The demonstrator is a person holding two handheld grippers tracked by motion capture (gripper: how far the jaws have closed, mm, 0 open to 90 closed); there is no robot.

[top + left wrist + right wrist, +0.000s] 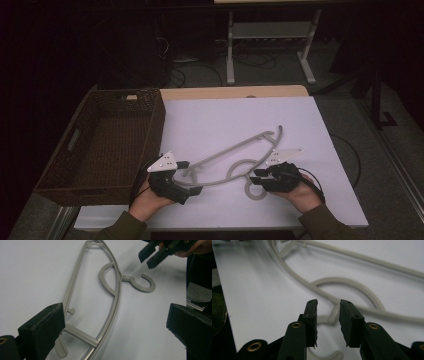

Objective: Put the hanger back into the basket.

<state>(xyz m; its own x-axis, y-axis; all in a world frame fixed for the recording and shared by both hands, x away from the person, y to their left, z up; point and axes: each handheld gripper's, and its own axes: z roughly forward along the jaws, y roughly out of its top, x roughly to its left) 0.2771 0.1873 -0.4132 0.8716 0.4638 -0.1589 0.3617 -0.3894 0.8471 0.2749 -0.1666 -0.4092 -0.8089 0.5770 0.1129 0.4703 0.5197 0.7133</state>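
While the grey plastic clothes hanger (235, 155) lies flat on the white table (215, 125), both claws sit close at its two ends. From the high view, the left claw (187, 177) rests at the hanger's near left end, and the right claw (257, 177) sits over the curled hook end. A dark brown woven basket (107, 145) stands along the table's left edge with nothing visible inside it, so my guess is the hanger is headed there and that move is not yet done.

In the left gripper view, the left claw's jaws stand wide apart, one pad at each lower corner, with the hanger's end lying between them on the table; the pads press on nothing. The hook (143, 283) curls farther off, and the right claw hangs just above it, parted and touching nothing.

In the right gripper view, the right claw's (328, 315) jaws are slightly parted, with a clear gap between the pads. The hanger's neck passes beyond and below that gap, but neither pad bears on it. So nothing is gripped; picking up and carrying the hanger are all left to do.
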